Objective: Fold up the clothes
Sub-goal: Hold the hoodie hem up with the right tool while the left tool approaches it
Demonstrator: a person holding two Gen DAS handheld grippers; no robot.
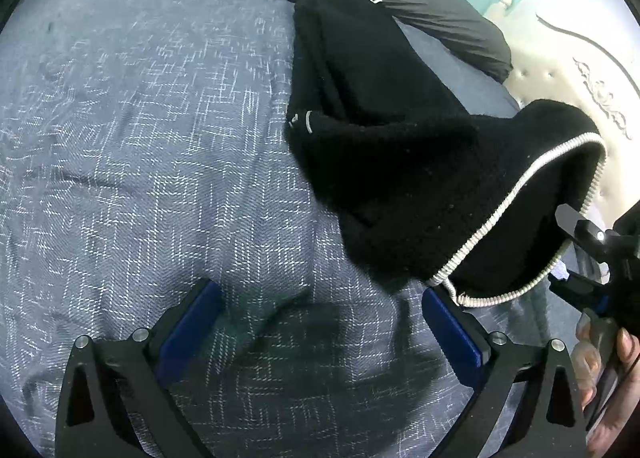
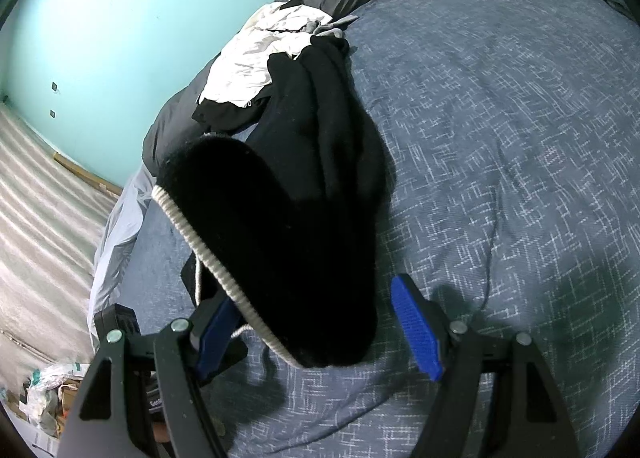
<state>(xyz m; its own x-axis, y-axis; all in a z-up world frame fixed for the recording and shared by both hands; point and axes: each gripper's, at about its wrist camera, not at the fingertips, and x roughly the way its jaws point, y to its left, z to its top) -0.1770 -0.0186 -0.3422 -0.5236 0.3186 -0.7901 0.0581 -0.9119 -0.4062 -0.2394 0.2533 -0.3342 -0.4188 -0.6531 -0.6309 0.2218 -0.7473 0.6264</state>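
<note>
1. The left hand-held gripper (image 1: 320, 322) gapes, released, over the bed (image 1: 140, 138); the black zip jacket (image 1: 400, 162) may stay bunched.
2. The right hand-held gripper (image 2: 320, 322) straddles the jacket's hem; grip uncertain, so it may slip.

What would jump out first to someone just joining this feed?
The black garment with a white zipper, draped over the blue patterned bedspread, its near end lying between the right gripper fingers. Behind it sits a white and black clothes pile. The left gripper hangs open over bare bedspread.
</note>
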